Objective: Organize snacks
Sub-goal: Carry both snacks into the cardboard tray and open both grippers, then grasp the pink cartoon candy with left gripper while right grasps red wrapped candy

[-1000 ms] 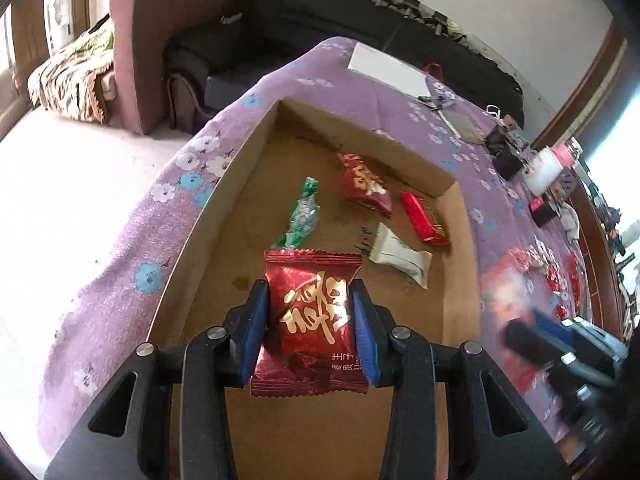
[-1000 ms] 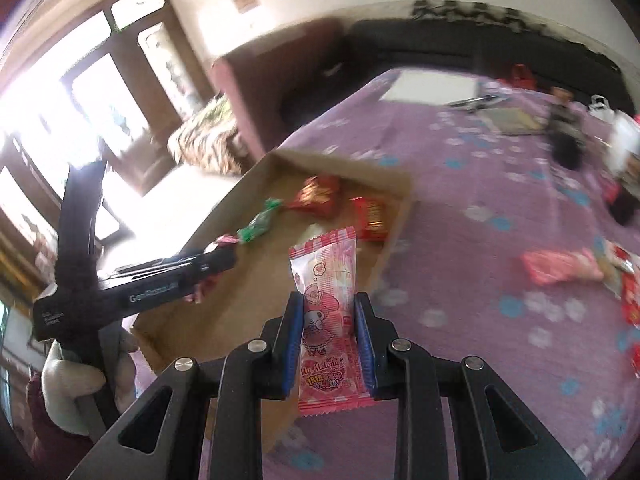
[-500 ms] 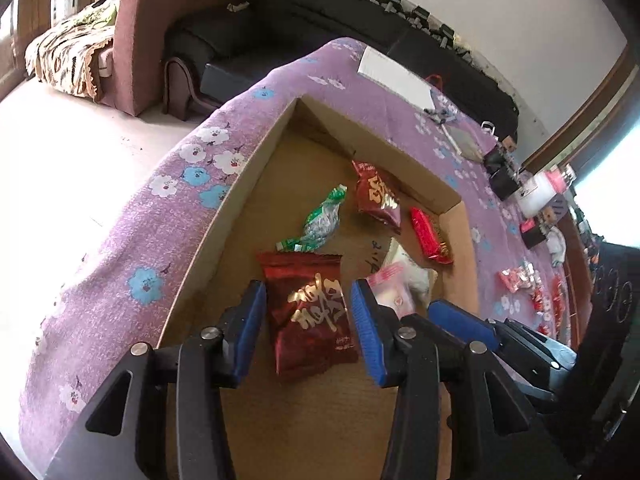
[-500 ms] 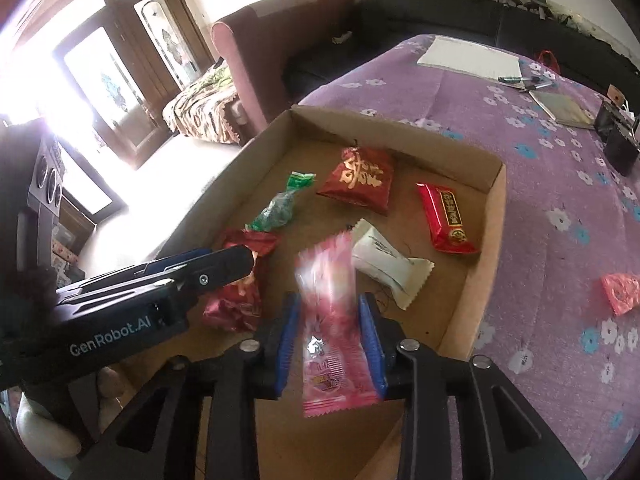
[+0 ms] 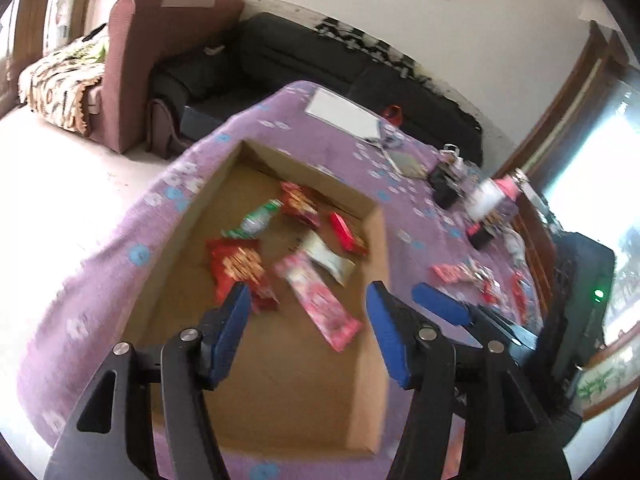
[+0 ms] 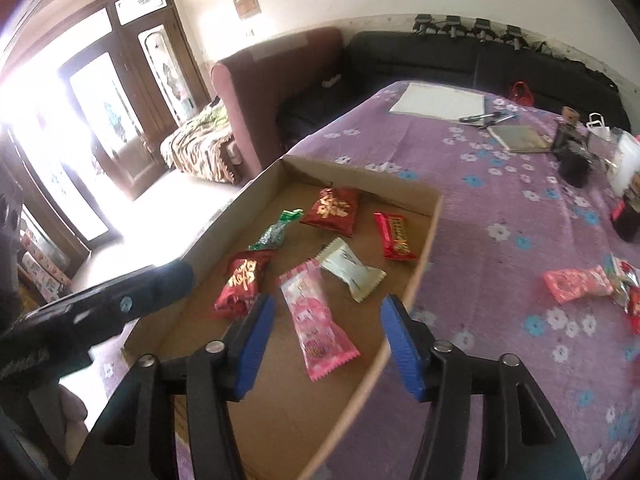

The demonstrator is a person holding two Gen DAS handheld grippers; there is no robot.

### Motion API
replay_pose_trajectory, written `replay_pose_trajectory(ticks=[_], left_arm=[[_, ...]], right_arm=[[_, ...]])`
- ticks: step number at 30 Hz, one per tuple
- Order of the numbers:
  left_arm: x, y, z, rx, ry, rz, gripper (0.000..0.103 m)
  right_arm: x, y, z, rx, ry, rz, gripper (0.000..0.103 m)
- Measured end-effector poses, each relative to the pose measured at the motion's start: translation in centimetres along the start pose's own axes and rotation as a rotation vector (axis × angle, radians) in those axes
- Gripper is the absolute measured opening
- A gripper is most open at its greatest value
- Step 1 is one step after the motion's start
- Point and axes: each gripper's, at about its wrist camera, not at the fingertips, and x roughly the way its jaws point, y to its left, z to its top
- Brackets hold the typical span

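A shallow cardboard box (image 6: pixel 422 260) (image 5: pixel 378 248) lies on the purple flowered tablecloth. In it lie a dark red gold-lettered packet (image 6: pixel 242 280) (image 5: pixel 240 270), a pink packet (image 6: pixel 316 316) (image 5: pixel 320 300), a white packet (image 6: pixel 352 272), a red bar (image 6: pixel 394 236), a second dark red packet (image 6: pixel 334 210) and a green candy (image 6: pixel 276 232). My left gripper (image 5: pixel 308 332) is open and empty above the box's near part. My right gripper (image 6: pixel 326 338) is open and empty above the pink packet.
More loose snacks (image 6: pixel 580 282) lie on the cloth to the right of the box. Dark cups (image 6: pixel 574 164), a notebook (image 6: pixel 520 138) and white paper (image 6: pixel 436 98) sit farther back. A sofa and armchair stand beyond the table.
Both grippers opened wide and let go: the dark red packet and the pink packet now lie in the box. Both grippers have drawn back and up.
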Motion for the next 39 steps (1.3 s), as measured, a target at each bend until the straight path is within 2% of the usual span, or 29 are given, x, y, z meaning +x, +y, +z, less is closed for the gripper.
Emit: replay_pose_trajectory(ticks=[4, 5, 7, 10, 13, 20, 27, 32, 35, 39], left_arm=[[-0.7, -1.5, -2.1, -0.008, 0.006, -0.029, 0.059], [-0.8, -1.8, -2.5, -0.011, 0.009, -0.036, 0.060], [-0.9, -2.5, -3.4, -0.012, 0.013, -0.048, 0.069], [-0.8, -4.1, -4.5, 0.013, 0.026, -0.066, 0.069], [-0.1, -6.2, -5.4, 0.039, 0.070, -0.103, 0.069], [0.9, -10.6, -7.0, 0.143, 0.105, -0.100, 0.069], [2.4, -12.2, -7.9, 0.172, 0.140, -0.098, 0.069], [3.0, -12.5, -8.0, 0.181, 0.152, -0.092, 0.069], [3.5, -12.7, -8.1, 0.182, 0.167, -0.090, 0.069], [4.2, -13.0, -8.0, 0.192, 0.187, -0.077, 0.069]], right_arm=[[-1.9, -1.5, -2.1, -0.004, -0.015, -0.030, 0.059], [-2.3, -1.8, -2.6, -0.004, -0.017, -0.036, 0.059], [-3.2, -3.1, -4.1, 0.004, -0.016, -0.056, 0.059], [-4.2, -5.3, -5.7, 0.027, -0.012, -0.085, 0.060], [-5.4, -8.4, -7.0, 0.075, -0.016, -0.121, 0.060], [-8.7, -17.2, -8.8, 0.225, -0.043, -0.211, 0.060], [-11.1, -26.4, -8.8, 0.401, -0.084, -0.298, 0.060], [-10.9, -32.5, -7.7, 0.534, -0.090, -0.345, 0.060], [-10.1, -34.3, -6.8, 0.562, -0.086, -0.345, 0.060], [-7.5, -34.2, -4.7, 0.510, -0.047, -0.323, 0.060]])
